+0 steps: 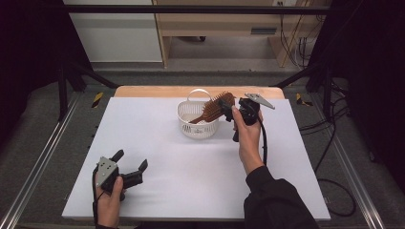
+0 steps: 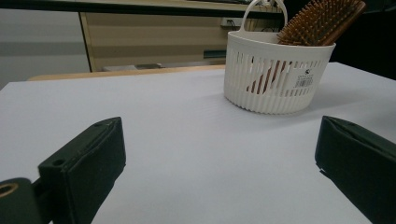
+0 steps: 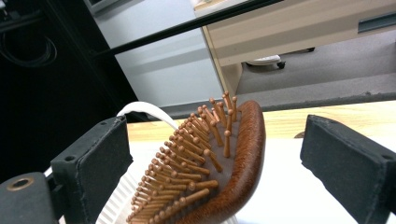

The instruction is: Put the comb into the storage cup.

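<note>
Brush (image 1: 215, 107) is leaning handle-down in the basket (image 1: 188, 125), head slanting up and out over the rim toward the right gripper (image 1: 227, 108), whose spread jaws are bracketing it untouched, while the left gripper (image 1: 130, 164) is sitting open, well clear of the basket.

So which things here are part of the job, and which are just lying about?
In play:
- hairbrush, handle down in the basket, head leaning out
- white basket
- right tool, jaws open either side of the brush head
- left tool, open, near the table's front

Lying about:
- wooden cabinet behind the table
- floor cables
</note>
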Demonstrator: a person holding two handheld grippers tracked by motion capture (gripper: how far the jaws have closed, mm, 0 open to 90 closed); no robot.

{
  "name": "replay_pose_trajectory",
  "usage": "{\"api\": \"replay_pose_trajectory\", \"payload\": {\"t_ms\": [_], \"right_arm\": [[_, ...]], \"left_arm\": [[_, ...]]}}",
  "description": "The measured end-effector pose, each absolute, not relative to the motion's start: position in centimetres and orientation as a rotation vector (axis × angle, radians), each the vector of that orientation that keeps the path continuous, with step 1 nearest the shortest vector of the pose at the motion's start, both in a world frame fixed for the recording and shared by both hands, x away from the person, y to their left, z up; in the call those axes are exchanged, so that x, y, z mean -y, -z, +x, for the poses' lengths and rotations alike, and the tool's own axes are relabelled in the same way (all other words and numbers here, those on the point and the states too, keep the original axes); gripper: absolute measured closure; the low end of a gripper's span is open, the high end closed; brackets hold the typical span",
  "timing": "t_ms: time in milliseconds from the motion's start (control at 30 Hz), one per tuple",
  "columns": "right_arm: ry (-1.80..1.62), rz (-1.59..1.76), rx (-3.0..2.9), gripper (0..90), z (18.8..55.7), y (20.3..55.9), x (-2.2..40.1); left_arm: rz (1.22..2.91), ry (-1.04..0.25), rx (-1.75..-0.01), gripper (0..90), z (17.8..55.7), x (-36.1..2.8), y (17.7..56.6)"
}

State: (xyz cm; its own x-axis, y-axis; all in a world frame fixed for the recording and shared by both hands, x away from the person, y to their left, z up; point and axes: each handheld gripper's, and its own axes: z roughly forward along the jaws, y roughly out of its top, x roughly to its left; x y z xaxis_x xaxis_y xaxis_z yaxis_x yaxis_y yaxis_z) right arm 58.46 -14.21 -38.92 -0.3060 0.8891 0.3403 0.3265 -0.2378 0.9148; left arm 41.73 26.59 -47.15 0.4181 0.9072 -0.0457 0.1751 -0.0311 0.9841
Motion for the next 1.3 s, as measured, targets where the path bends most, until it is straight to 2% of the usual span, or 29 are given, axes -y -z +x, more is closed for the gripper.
{"api": "replay_pose_trajectory", "payload": {"t_ms": [467,967,1300], "right_arm": [[-1.49,1.418,-1.568,6.0,57.4,37.8,15.8],[-1.419,1.253,-1.6,11.1,55.8,36.5,16.1],[-1.482,1.126,-1.605,10.3,54.5,34.4,17.3]], "left_arm": [[1.476,-0.801,-1.019,1.5,41.7,-27.3,47.0],[1.469,-0.802,-1.03,1.6,40.8,-28.2,46.9],[1.488,-0.838,-1.014,1.4,39.9,-28.5,46.5]]}}
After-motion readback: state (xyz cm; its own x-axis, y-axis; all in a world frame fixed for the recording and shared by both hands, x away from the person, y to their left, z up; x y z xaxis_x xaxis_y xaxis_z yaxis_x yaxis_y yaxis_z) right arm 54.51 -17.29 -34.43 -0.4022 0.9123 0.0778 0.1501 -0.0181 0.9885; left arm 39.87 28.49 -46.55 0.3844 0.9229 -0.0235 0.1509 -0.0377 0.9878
